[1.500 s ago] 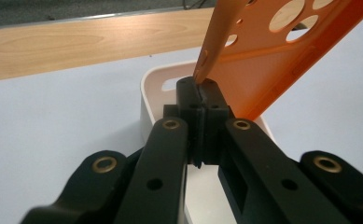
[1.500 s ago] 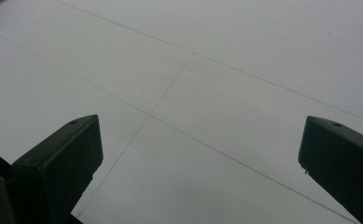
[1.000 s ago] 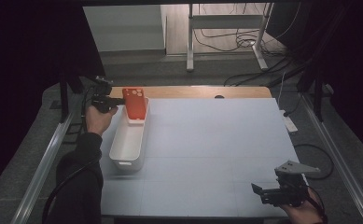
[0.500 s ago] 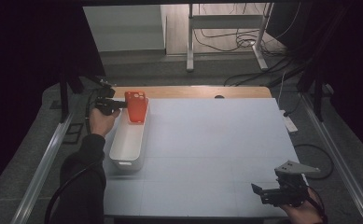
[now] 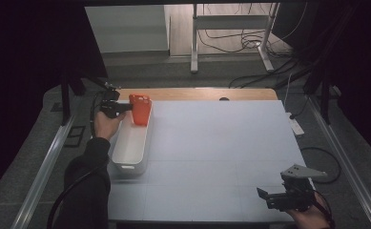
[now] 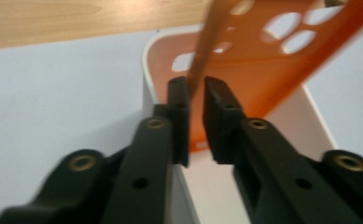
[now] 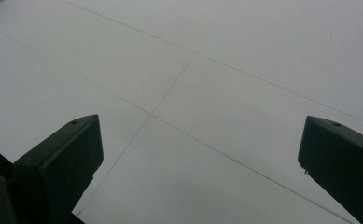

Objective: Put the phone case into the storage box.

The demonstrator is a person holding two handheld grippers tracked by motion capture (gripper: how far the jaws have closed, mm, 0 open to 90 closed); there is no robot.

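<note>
An orange perforated basket [image 5: 140, 109] stands tilted at the far end of a long white bin [image 5: 130, 143] on the left of the table. My left gripper [image 5: 126, 107] reaches it from the left. In the left gripper view the basket's thin wall [image 6: 263, 70] runs between my left gripper's [image 6: 195, 86] pads above the bin's rim [image 6: 146, 70]. The jaws have just been opening, and a narrow gap shows beside the wall. My right gripper [image 5: 265, 196] hovers near the table's front right corner. Its jaws [image 7: 200, 140] stand wide open over bare grey surface.
The grey table mat [image 5: 221, 143] spreads between the bin and the right hand. A wooden strip [image 5: 197, 94] runs along the far edge. Metal rails [image 5: 49, 157] flank both sides, and a small white device [image 5: 295, 126] lies by the right edge.
The orange basket has tipped more upright and settled into the bin's far end. My left hand shifted slightly with it and its jaws parted a little. The right gripper stayed still.
</note>
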